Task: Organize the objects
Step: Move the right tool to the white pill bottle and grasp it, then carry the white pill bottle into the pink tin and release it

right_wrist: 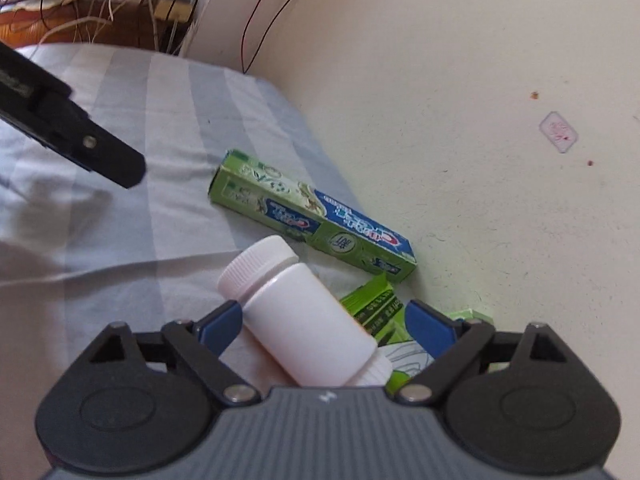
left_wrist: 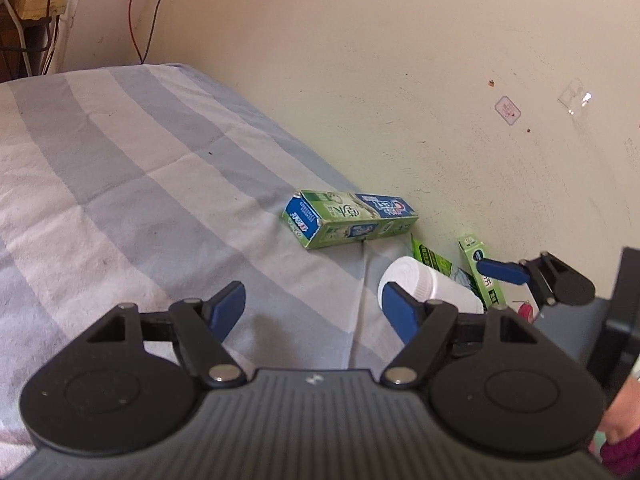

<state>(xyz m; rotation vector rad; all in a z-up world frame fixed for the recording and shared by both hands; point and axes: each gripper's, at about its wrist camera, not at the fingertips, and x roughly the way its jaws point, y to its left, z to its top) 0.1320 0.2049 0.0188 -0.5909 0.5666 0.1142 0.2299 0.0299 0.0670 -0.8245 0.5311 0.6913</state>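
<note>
The right gripper (right_wrist: 322, 322) stands wide, the white bottle (right_wrist: 304, 316) lying between its jaws; the left pad is touching or just beside it and the right pad stands apart, so nothing clamps it. The bottle lies on its side, cap away from the gripper, near the bed's wall edge, partly over green packets (right_wrist: 372, 304). The toothpaste box (right_wrist: 312, 216) lies flat just beyond, one end against the wall (right_wrist: 440, 80). Everything clusters along that edge, which suggests it serves as the gathering spot. The left gripper (left_wrist: 316, 312) hangs open and empty over the striped sheet (left_wrist: 120, 160), clear of the pile, probably leaving room for the right.
</note>
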